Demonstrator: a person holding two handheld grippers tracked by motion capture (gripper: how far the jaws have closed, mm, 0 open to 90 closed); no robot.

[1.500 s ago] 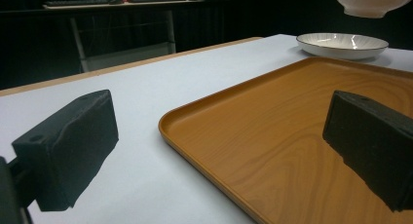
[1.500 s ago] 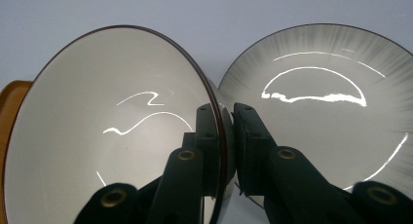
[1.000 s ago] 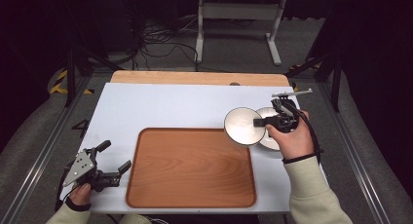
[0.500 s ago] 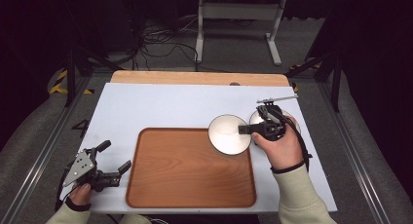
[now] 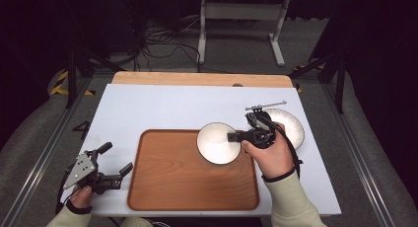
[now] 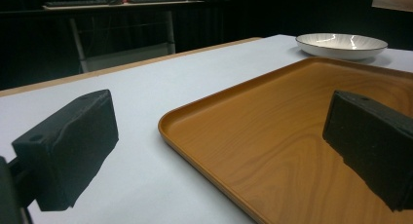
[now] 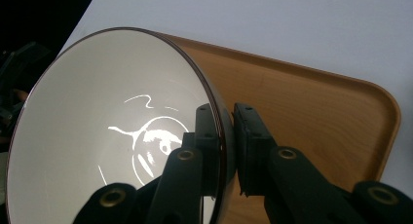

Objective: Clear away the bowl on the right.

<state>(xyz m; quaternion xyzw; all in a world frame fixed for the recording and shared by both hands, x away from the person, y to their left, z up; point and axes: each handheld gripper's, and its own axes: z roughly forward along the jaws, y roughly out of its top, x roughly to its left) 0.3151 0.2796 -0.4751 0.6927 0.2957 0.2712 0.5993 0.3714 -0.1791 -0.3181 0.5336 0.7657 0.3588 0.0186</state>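
A white bowl (image 5: 217, 143) with a dark rim hangs over the far right corner of the wooden tray (image 5: 172, 187). My right gripper (image 5: 230, 136) is shut on the bowl's rim (image 7: 221, 136), one jaw inside and one outside. The tray (image 7: 311, 112) lies below the bowl in the right gripper view. A white plate (image 5: 291, 126) rests on the table right of the tray, also seen far off as the plate (image 6: 341, 43) in the left gripper view. My left gripper (image 5: 117, 160) stands open near the tray's near left corner (image 6: 272, 151), nothing between its pads.
A white sheet covers the table (image 5: 157, 108), with a wooden strip (image 5: 197, 79) along the far edge. Beyond it stand a metal frame (image 5: 241, 15) and floor cables (image 5: 162, 44). Rails (image 5: 34, 153) run beside the table.
My right gripper has carried the bowl leftward, off the plate and over the tray's corner. The plate stays where it was. The left gripper has not moved.
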